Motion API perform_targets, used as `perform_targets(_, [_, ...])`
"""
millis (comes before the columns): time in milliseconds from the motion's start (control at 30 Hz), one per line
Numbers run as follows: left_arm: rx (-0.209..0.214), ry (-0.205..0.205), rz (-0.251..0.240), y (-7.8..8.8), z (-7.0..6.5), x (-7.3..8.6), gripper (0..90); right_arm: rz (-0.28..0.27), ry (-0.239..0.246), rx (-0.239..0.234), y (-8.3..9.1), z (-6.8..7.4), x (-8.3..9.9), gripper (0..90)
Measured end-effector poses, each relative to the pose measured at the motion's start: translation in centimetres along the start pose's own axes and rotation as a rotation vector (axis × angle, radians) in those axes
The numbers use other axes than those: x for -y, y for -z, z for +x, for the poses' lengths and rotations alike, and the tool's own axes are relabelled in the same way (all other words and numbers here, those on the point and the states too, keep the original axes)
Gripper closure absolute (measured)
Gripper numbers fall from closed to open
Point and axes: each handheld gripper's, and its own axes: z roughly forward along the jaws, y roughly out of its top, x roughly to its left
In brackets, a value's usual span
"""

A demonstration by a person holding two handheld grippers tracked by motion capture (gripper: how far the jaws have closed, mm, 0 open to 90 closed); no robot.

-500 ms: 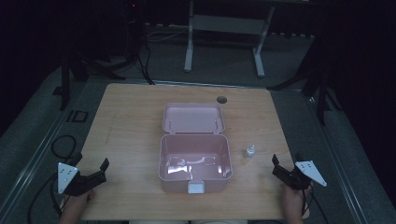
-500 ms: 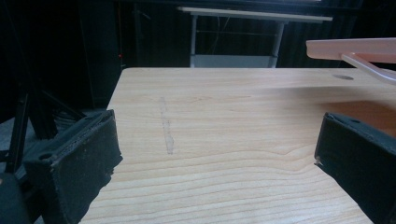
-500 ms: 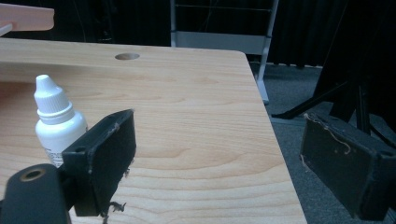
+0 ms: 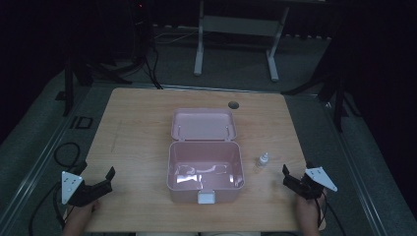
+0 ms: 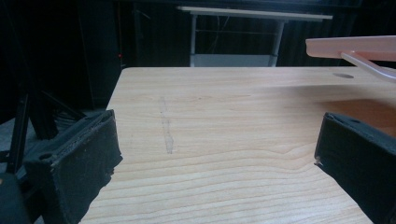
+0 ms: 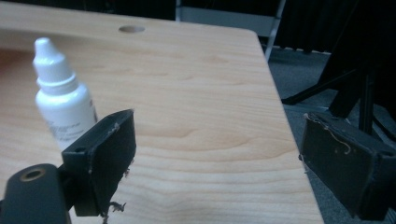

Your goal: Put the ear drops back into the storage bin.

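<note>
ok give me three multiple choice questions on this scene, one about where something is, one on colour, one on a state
1. Where does the small dropper bottle stand?
A. inside the box
B. on the table, between the box and the right gripper
C. beside the left gripper

2. What colour is the box?
A. pink
B. blue
C. green

3. How is the box's lid?
A. shut and latched
B. taken off and lying on the floor
C. open, folded back away from the person

Answers:
1. B: in the high view the bottle stands upright on the wooden table, just right of the box and ahead of the right gripper.
2. A: walls and lid are both pale pink.
3. C: the lid lies back behind the box, so the inside shows.
</note>
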Motion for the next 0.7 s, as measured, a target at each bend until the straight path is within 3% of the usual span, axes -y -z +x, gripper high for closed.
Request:
perform_targets(133, [0.001,0.002,0.001,0.0,0.0,0.0,0.4,0.061,-0.012,-0.032,-0.5,0.4,-0.6,10.5])
perform_targets(267, [0.002,0.004,0.001,0.0,0.0,0.0,0.4,0.097,0.013,-0.044,-0.7,0.5,-1.0,10.5])
perform_targets(400, [0.005,0.006,0.003,0.0,0.1,0.0,0.4,0.157,-0.042,-0.064,-0.7,-0.2,-1.7,14.0])
perform_targets(467, [0.006,0.007,0.002,0.0,0.1,0.0,0.4,0.192,-0.042,-0.057,-0.8,-0.4,-1.9,14.0])
perform_targets(567, [0.008,0.007,0.003,0.0,0.1,0.0,0.4,0.205,-0.046,-0.091,-0.7,-0.7,-2.3,13.4])
perform_targets(700, [0.009,0.008,0.003,0.0,0.1,0.0,0.4,0.345,-0.009,-0.158,-0.9,-0.9,-3.2,13.3])
